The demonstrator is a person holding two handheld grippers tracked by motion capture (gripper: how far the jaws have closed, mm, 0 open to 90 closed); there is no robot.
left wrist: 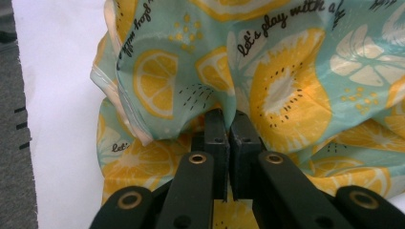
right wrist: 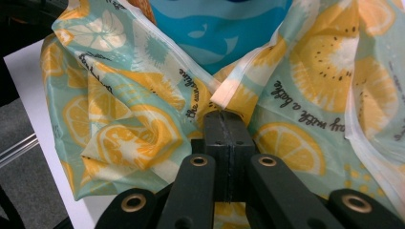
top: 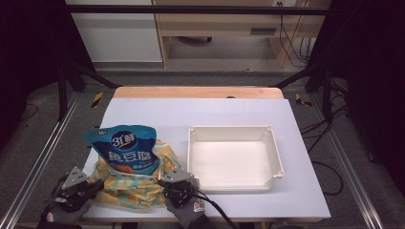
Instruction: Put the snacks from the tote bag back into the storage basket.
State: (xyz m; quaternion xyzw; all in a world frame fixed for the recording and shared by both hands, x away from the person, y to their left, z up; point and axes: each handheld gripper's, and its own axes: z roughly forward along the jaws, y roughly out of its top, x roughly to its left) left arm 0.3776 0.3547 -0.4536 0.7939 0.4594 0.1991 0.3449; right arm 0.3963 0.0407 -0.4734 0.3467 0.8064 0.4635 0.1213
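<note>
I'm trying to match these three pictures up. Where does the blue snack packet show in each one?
High view: the blue snack packet stands left of centre, poking out of the lemon-print bag, left of the white tray.
Left gripper view: not in it.
Right gripper view: its blue sits at top centre, inside the bag's mouth.
Shared landmark: the lemon-print bag, which both grippers pinch.

The bag (top: 128,188) is pale teal cloth printed with yellow-orange lemon slices and black script. The snack pouch (top: 125,149) is blue with white lettering. The tray (top: 234,157) at right is cream-white.
</note>
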